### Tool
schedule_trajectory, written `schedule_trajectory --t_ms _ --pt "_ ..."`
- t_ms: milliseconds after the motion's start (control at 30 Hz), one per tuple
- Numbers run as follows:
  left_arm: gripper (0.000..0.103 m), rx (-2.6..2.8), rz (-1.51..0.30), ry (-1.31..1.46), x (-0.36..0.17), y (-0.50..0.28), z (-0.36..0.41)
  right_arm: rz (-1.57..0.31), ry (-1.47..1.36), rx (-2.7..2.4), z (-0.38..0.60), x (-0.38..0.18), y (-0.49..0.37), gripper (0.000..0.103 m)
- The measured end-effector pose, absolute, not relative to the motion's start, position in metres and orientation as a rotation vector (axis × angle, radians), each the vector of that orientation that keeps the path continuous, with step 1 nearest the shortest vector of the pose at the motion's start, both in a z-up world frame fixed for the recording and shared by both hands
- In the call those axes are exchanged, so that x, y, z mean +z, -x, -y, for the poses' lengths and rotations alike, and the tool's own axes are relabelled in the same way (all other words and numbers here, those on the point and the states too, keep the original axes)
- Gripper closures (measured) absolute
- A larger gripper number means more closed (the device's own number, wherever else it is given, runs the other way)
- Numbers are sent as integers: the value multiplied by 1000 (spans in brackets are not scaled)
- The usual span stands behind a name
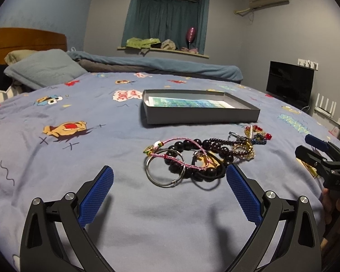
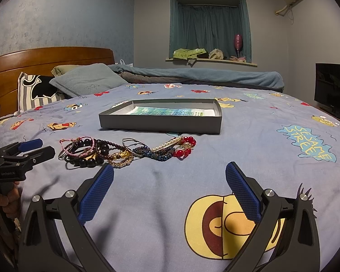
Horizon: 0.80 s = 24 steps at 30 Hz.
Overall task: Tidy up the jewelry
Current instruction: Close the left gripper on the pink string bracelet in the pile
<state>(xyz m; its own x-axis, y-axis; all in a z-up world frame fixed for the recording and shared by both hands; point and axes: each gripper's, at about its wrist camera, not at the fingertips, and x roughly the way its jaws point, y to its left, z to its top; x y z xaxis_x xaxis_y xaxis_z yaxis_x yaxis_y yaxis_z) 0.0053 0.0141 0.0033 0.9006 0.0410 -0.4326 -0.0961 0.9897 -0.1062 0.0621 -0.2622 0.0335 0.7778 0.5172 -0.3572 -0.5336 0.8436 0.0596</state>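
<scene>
We are working over a bed (image 2: pixel 249 140) with a cartoon-print sheet, and ahead of both claws, beyond the jewelry, a shallow grey box (image 2: pixel 161 123) is lying open with a printed sheet of paper on its floor. The left claw (image 1: pixel 170 182) is hovering with its jaws spread wide and gripping nothing; the right claw (image 2: pixel 169 180) is likewise standing wide open and empty. The jewelry pile (image 1: pixel 201 156) is lying just in front of the left claw, toward its right finger, and ahead and to the left of the right claw. Nearest the left claw, a plain silver bangle (image 1: pixel 164 170) is resting against a bracelet of large dark beads (image 1: pixel 185 149), with a pink cord bracelet (image 1: pixel 176 151) crossing over both; farther off, a red-beaded piece (image 2: pixel 184 147) is sitting at the far end, closest to the box. We are judging the tangle to be the main risk: closing on one piece could drag its neighbours along, since cords and strands are overlapping, and a thin bangle on soft bedding could slip from the pads or be pushed into the sheet. How many pieces there are we cannot tell, because the middle of the pile is overlapping and small. The print on the paper is unreadable to us.
</scene>
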Motion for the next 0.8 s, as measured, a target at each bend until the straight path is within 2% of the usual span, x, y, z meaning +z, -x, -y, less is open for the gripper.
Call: schedule_trajectory --t_ms 267,400,500,667,800 --pt "4 33 -476 147 3 -12 -17 -370 34 572 263 37 -62 5" --pt "9 17 -494 163 5 -18 -19 -372 35 571 263 38 -63 5" --pt "22 -2 -512 180 5 -23 -19 -375 23 573 264 39 -63 5" --pt "36 -13 -545 167 5 -33 -17 -384 -2 575 266 39 -66 5" --pt "52 -29 -595 189 1 -45 -20 -391 -20 575 267 42 -70 5"
